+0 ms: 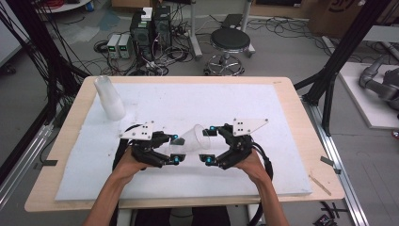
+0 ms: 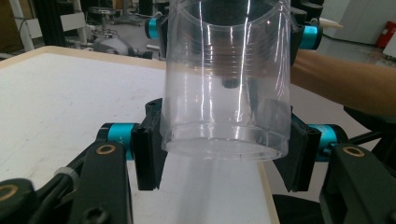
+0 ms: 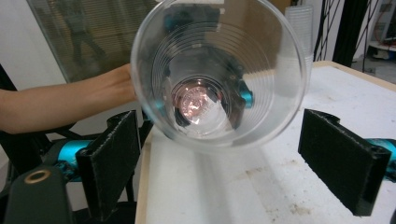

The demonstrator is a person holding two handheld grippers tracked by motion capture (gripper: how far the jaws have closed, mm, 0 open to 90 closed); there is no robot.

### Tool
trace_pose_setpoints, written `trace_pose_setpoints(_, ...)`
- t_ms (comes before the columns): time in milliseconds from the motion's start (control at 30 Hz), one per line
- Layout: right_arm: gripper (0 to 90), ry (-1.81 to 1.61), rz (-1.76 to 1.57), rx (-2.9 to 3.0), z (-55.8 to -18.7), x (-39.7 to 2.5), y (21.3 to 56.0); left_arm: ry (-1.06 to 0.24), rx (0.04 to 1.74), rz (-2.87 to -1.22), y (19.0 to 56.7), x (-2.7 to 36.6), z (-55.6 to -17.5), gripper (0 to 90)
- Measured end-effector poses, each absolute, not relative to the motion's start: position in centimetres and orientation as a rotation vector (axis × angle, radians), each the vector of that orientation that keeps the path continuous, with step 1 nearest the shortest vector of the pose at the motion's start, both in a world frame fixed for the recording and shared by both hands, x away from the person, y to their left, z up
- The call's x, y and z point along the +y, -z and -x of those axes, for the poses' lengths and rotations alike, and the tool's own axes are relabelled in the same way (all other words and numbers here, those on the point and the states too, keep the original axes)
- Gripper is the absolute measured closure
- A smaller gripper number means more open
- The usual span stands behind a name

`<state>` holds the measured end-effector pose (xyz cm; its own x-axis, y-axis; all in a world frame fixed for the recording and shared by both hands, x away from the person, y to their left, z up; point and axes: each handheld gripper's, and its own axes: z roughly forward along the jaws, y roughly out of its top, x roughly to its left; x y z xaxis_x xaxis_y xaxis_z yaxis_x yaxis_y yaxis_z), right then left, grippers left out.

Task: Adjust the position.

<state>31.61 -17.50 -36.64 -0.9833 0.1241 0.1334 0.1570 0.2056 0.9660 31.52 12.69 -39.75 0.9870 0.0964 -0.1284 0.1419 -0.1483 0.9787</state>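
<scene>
My left gripper (image 1: 175, 149) is clamped on the base of a clear plastic cup (image 1: 190, 139) held sideways above the table (image 1: 291, 141), while my right gripper (image 1: 210, 145), jaws apart, should close gently around its rim.

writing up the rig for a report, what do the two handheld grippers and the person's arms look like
Both the left gripper and the right gripper are black, angular linkages with teal cylindrical joints, brass-coloured pivot rings and flat black rectangular pads. Each carries a pale grey three-cornered plate with small dark holes and trails a black cable. The forearms are bare, with no sleeves or gloves.
</scene>
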Motion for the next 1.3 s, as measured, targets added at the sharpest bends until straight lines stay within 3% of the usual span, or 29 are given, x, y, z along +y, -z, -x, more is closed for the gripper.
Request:
trace_pose_setpoints(700,15.5,1.965,0.201,-2.327,-32.1,-15.8,36.7,0.051,0.146,-1.726,39.7,11.8,-31.2,42.8)
trace_pose_setpoints(1300,30.2,1.986,0.145,-2.287,-32.3,-15.8,36.6,0.051,0.146,-1.726,39.7,11.9,-31.3,42.8)
